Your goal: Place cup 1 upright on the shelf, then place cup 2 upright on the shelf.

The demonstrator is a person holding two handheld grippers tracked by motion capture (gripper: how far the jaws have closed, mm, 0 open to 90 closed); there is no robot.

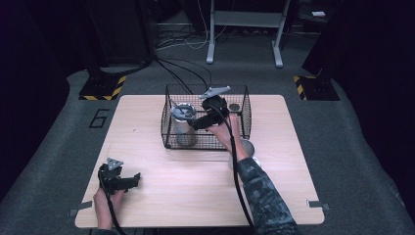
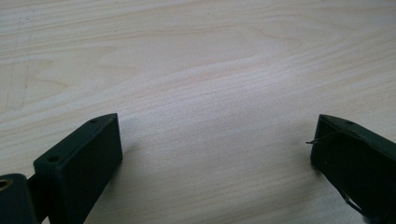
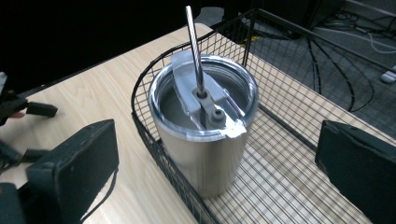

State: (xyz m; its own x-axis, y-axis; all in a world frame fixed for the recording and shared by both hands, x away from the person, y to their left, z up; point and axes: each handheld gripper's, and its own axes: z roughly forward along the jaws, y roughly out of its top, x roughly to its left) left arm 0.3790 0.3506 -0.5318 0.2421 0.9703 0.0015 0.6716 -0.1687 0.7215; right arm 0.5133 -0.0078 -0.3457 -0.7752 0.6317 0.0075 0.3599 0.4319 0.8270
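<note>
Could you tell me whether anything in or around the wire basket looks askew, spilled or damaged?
Nothing stands out. The steel tumbler stands upright in a corner of the wire basket, its clear lid seated and the metal straw leaning slightly through its hole. No spill shows on the table. The right gripper is open near the tumbler.

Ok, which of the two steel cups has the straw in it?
The lidded tumbler standing inside the wire basket, at its left end, holds the straw. The other cup stands outside the basket on the table.
</note>
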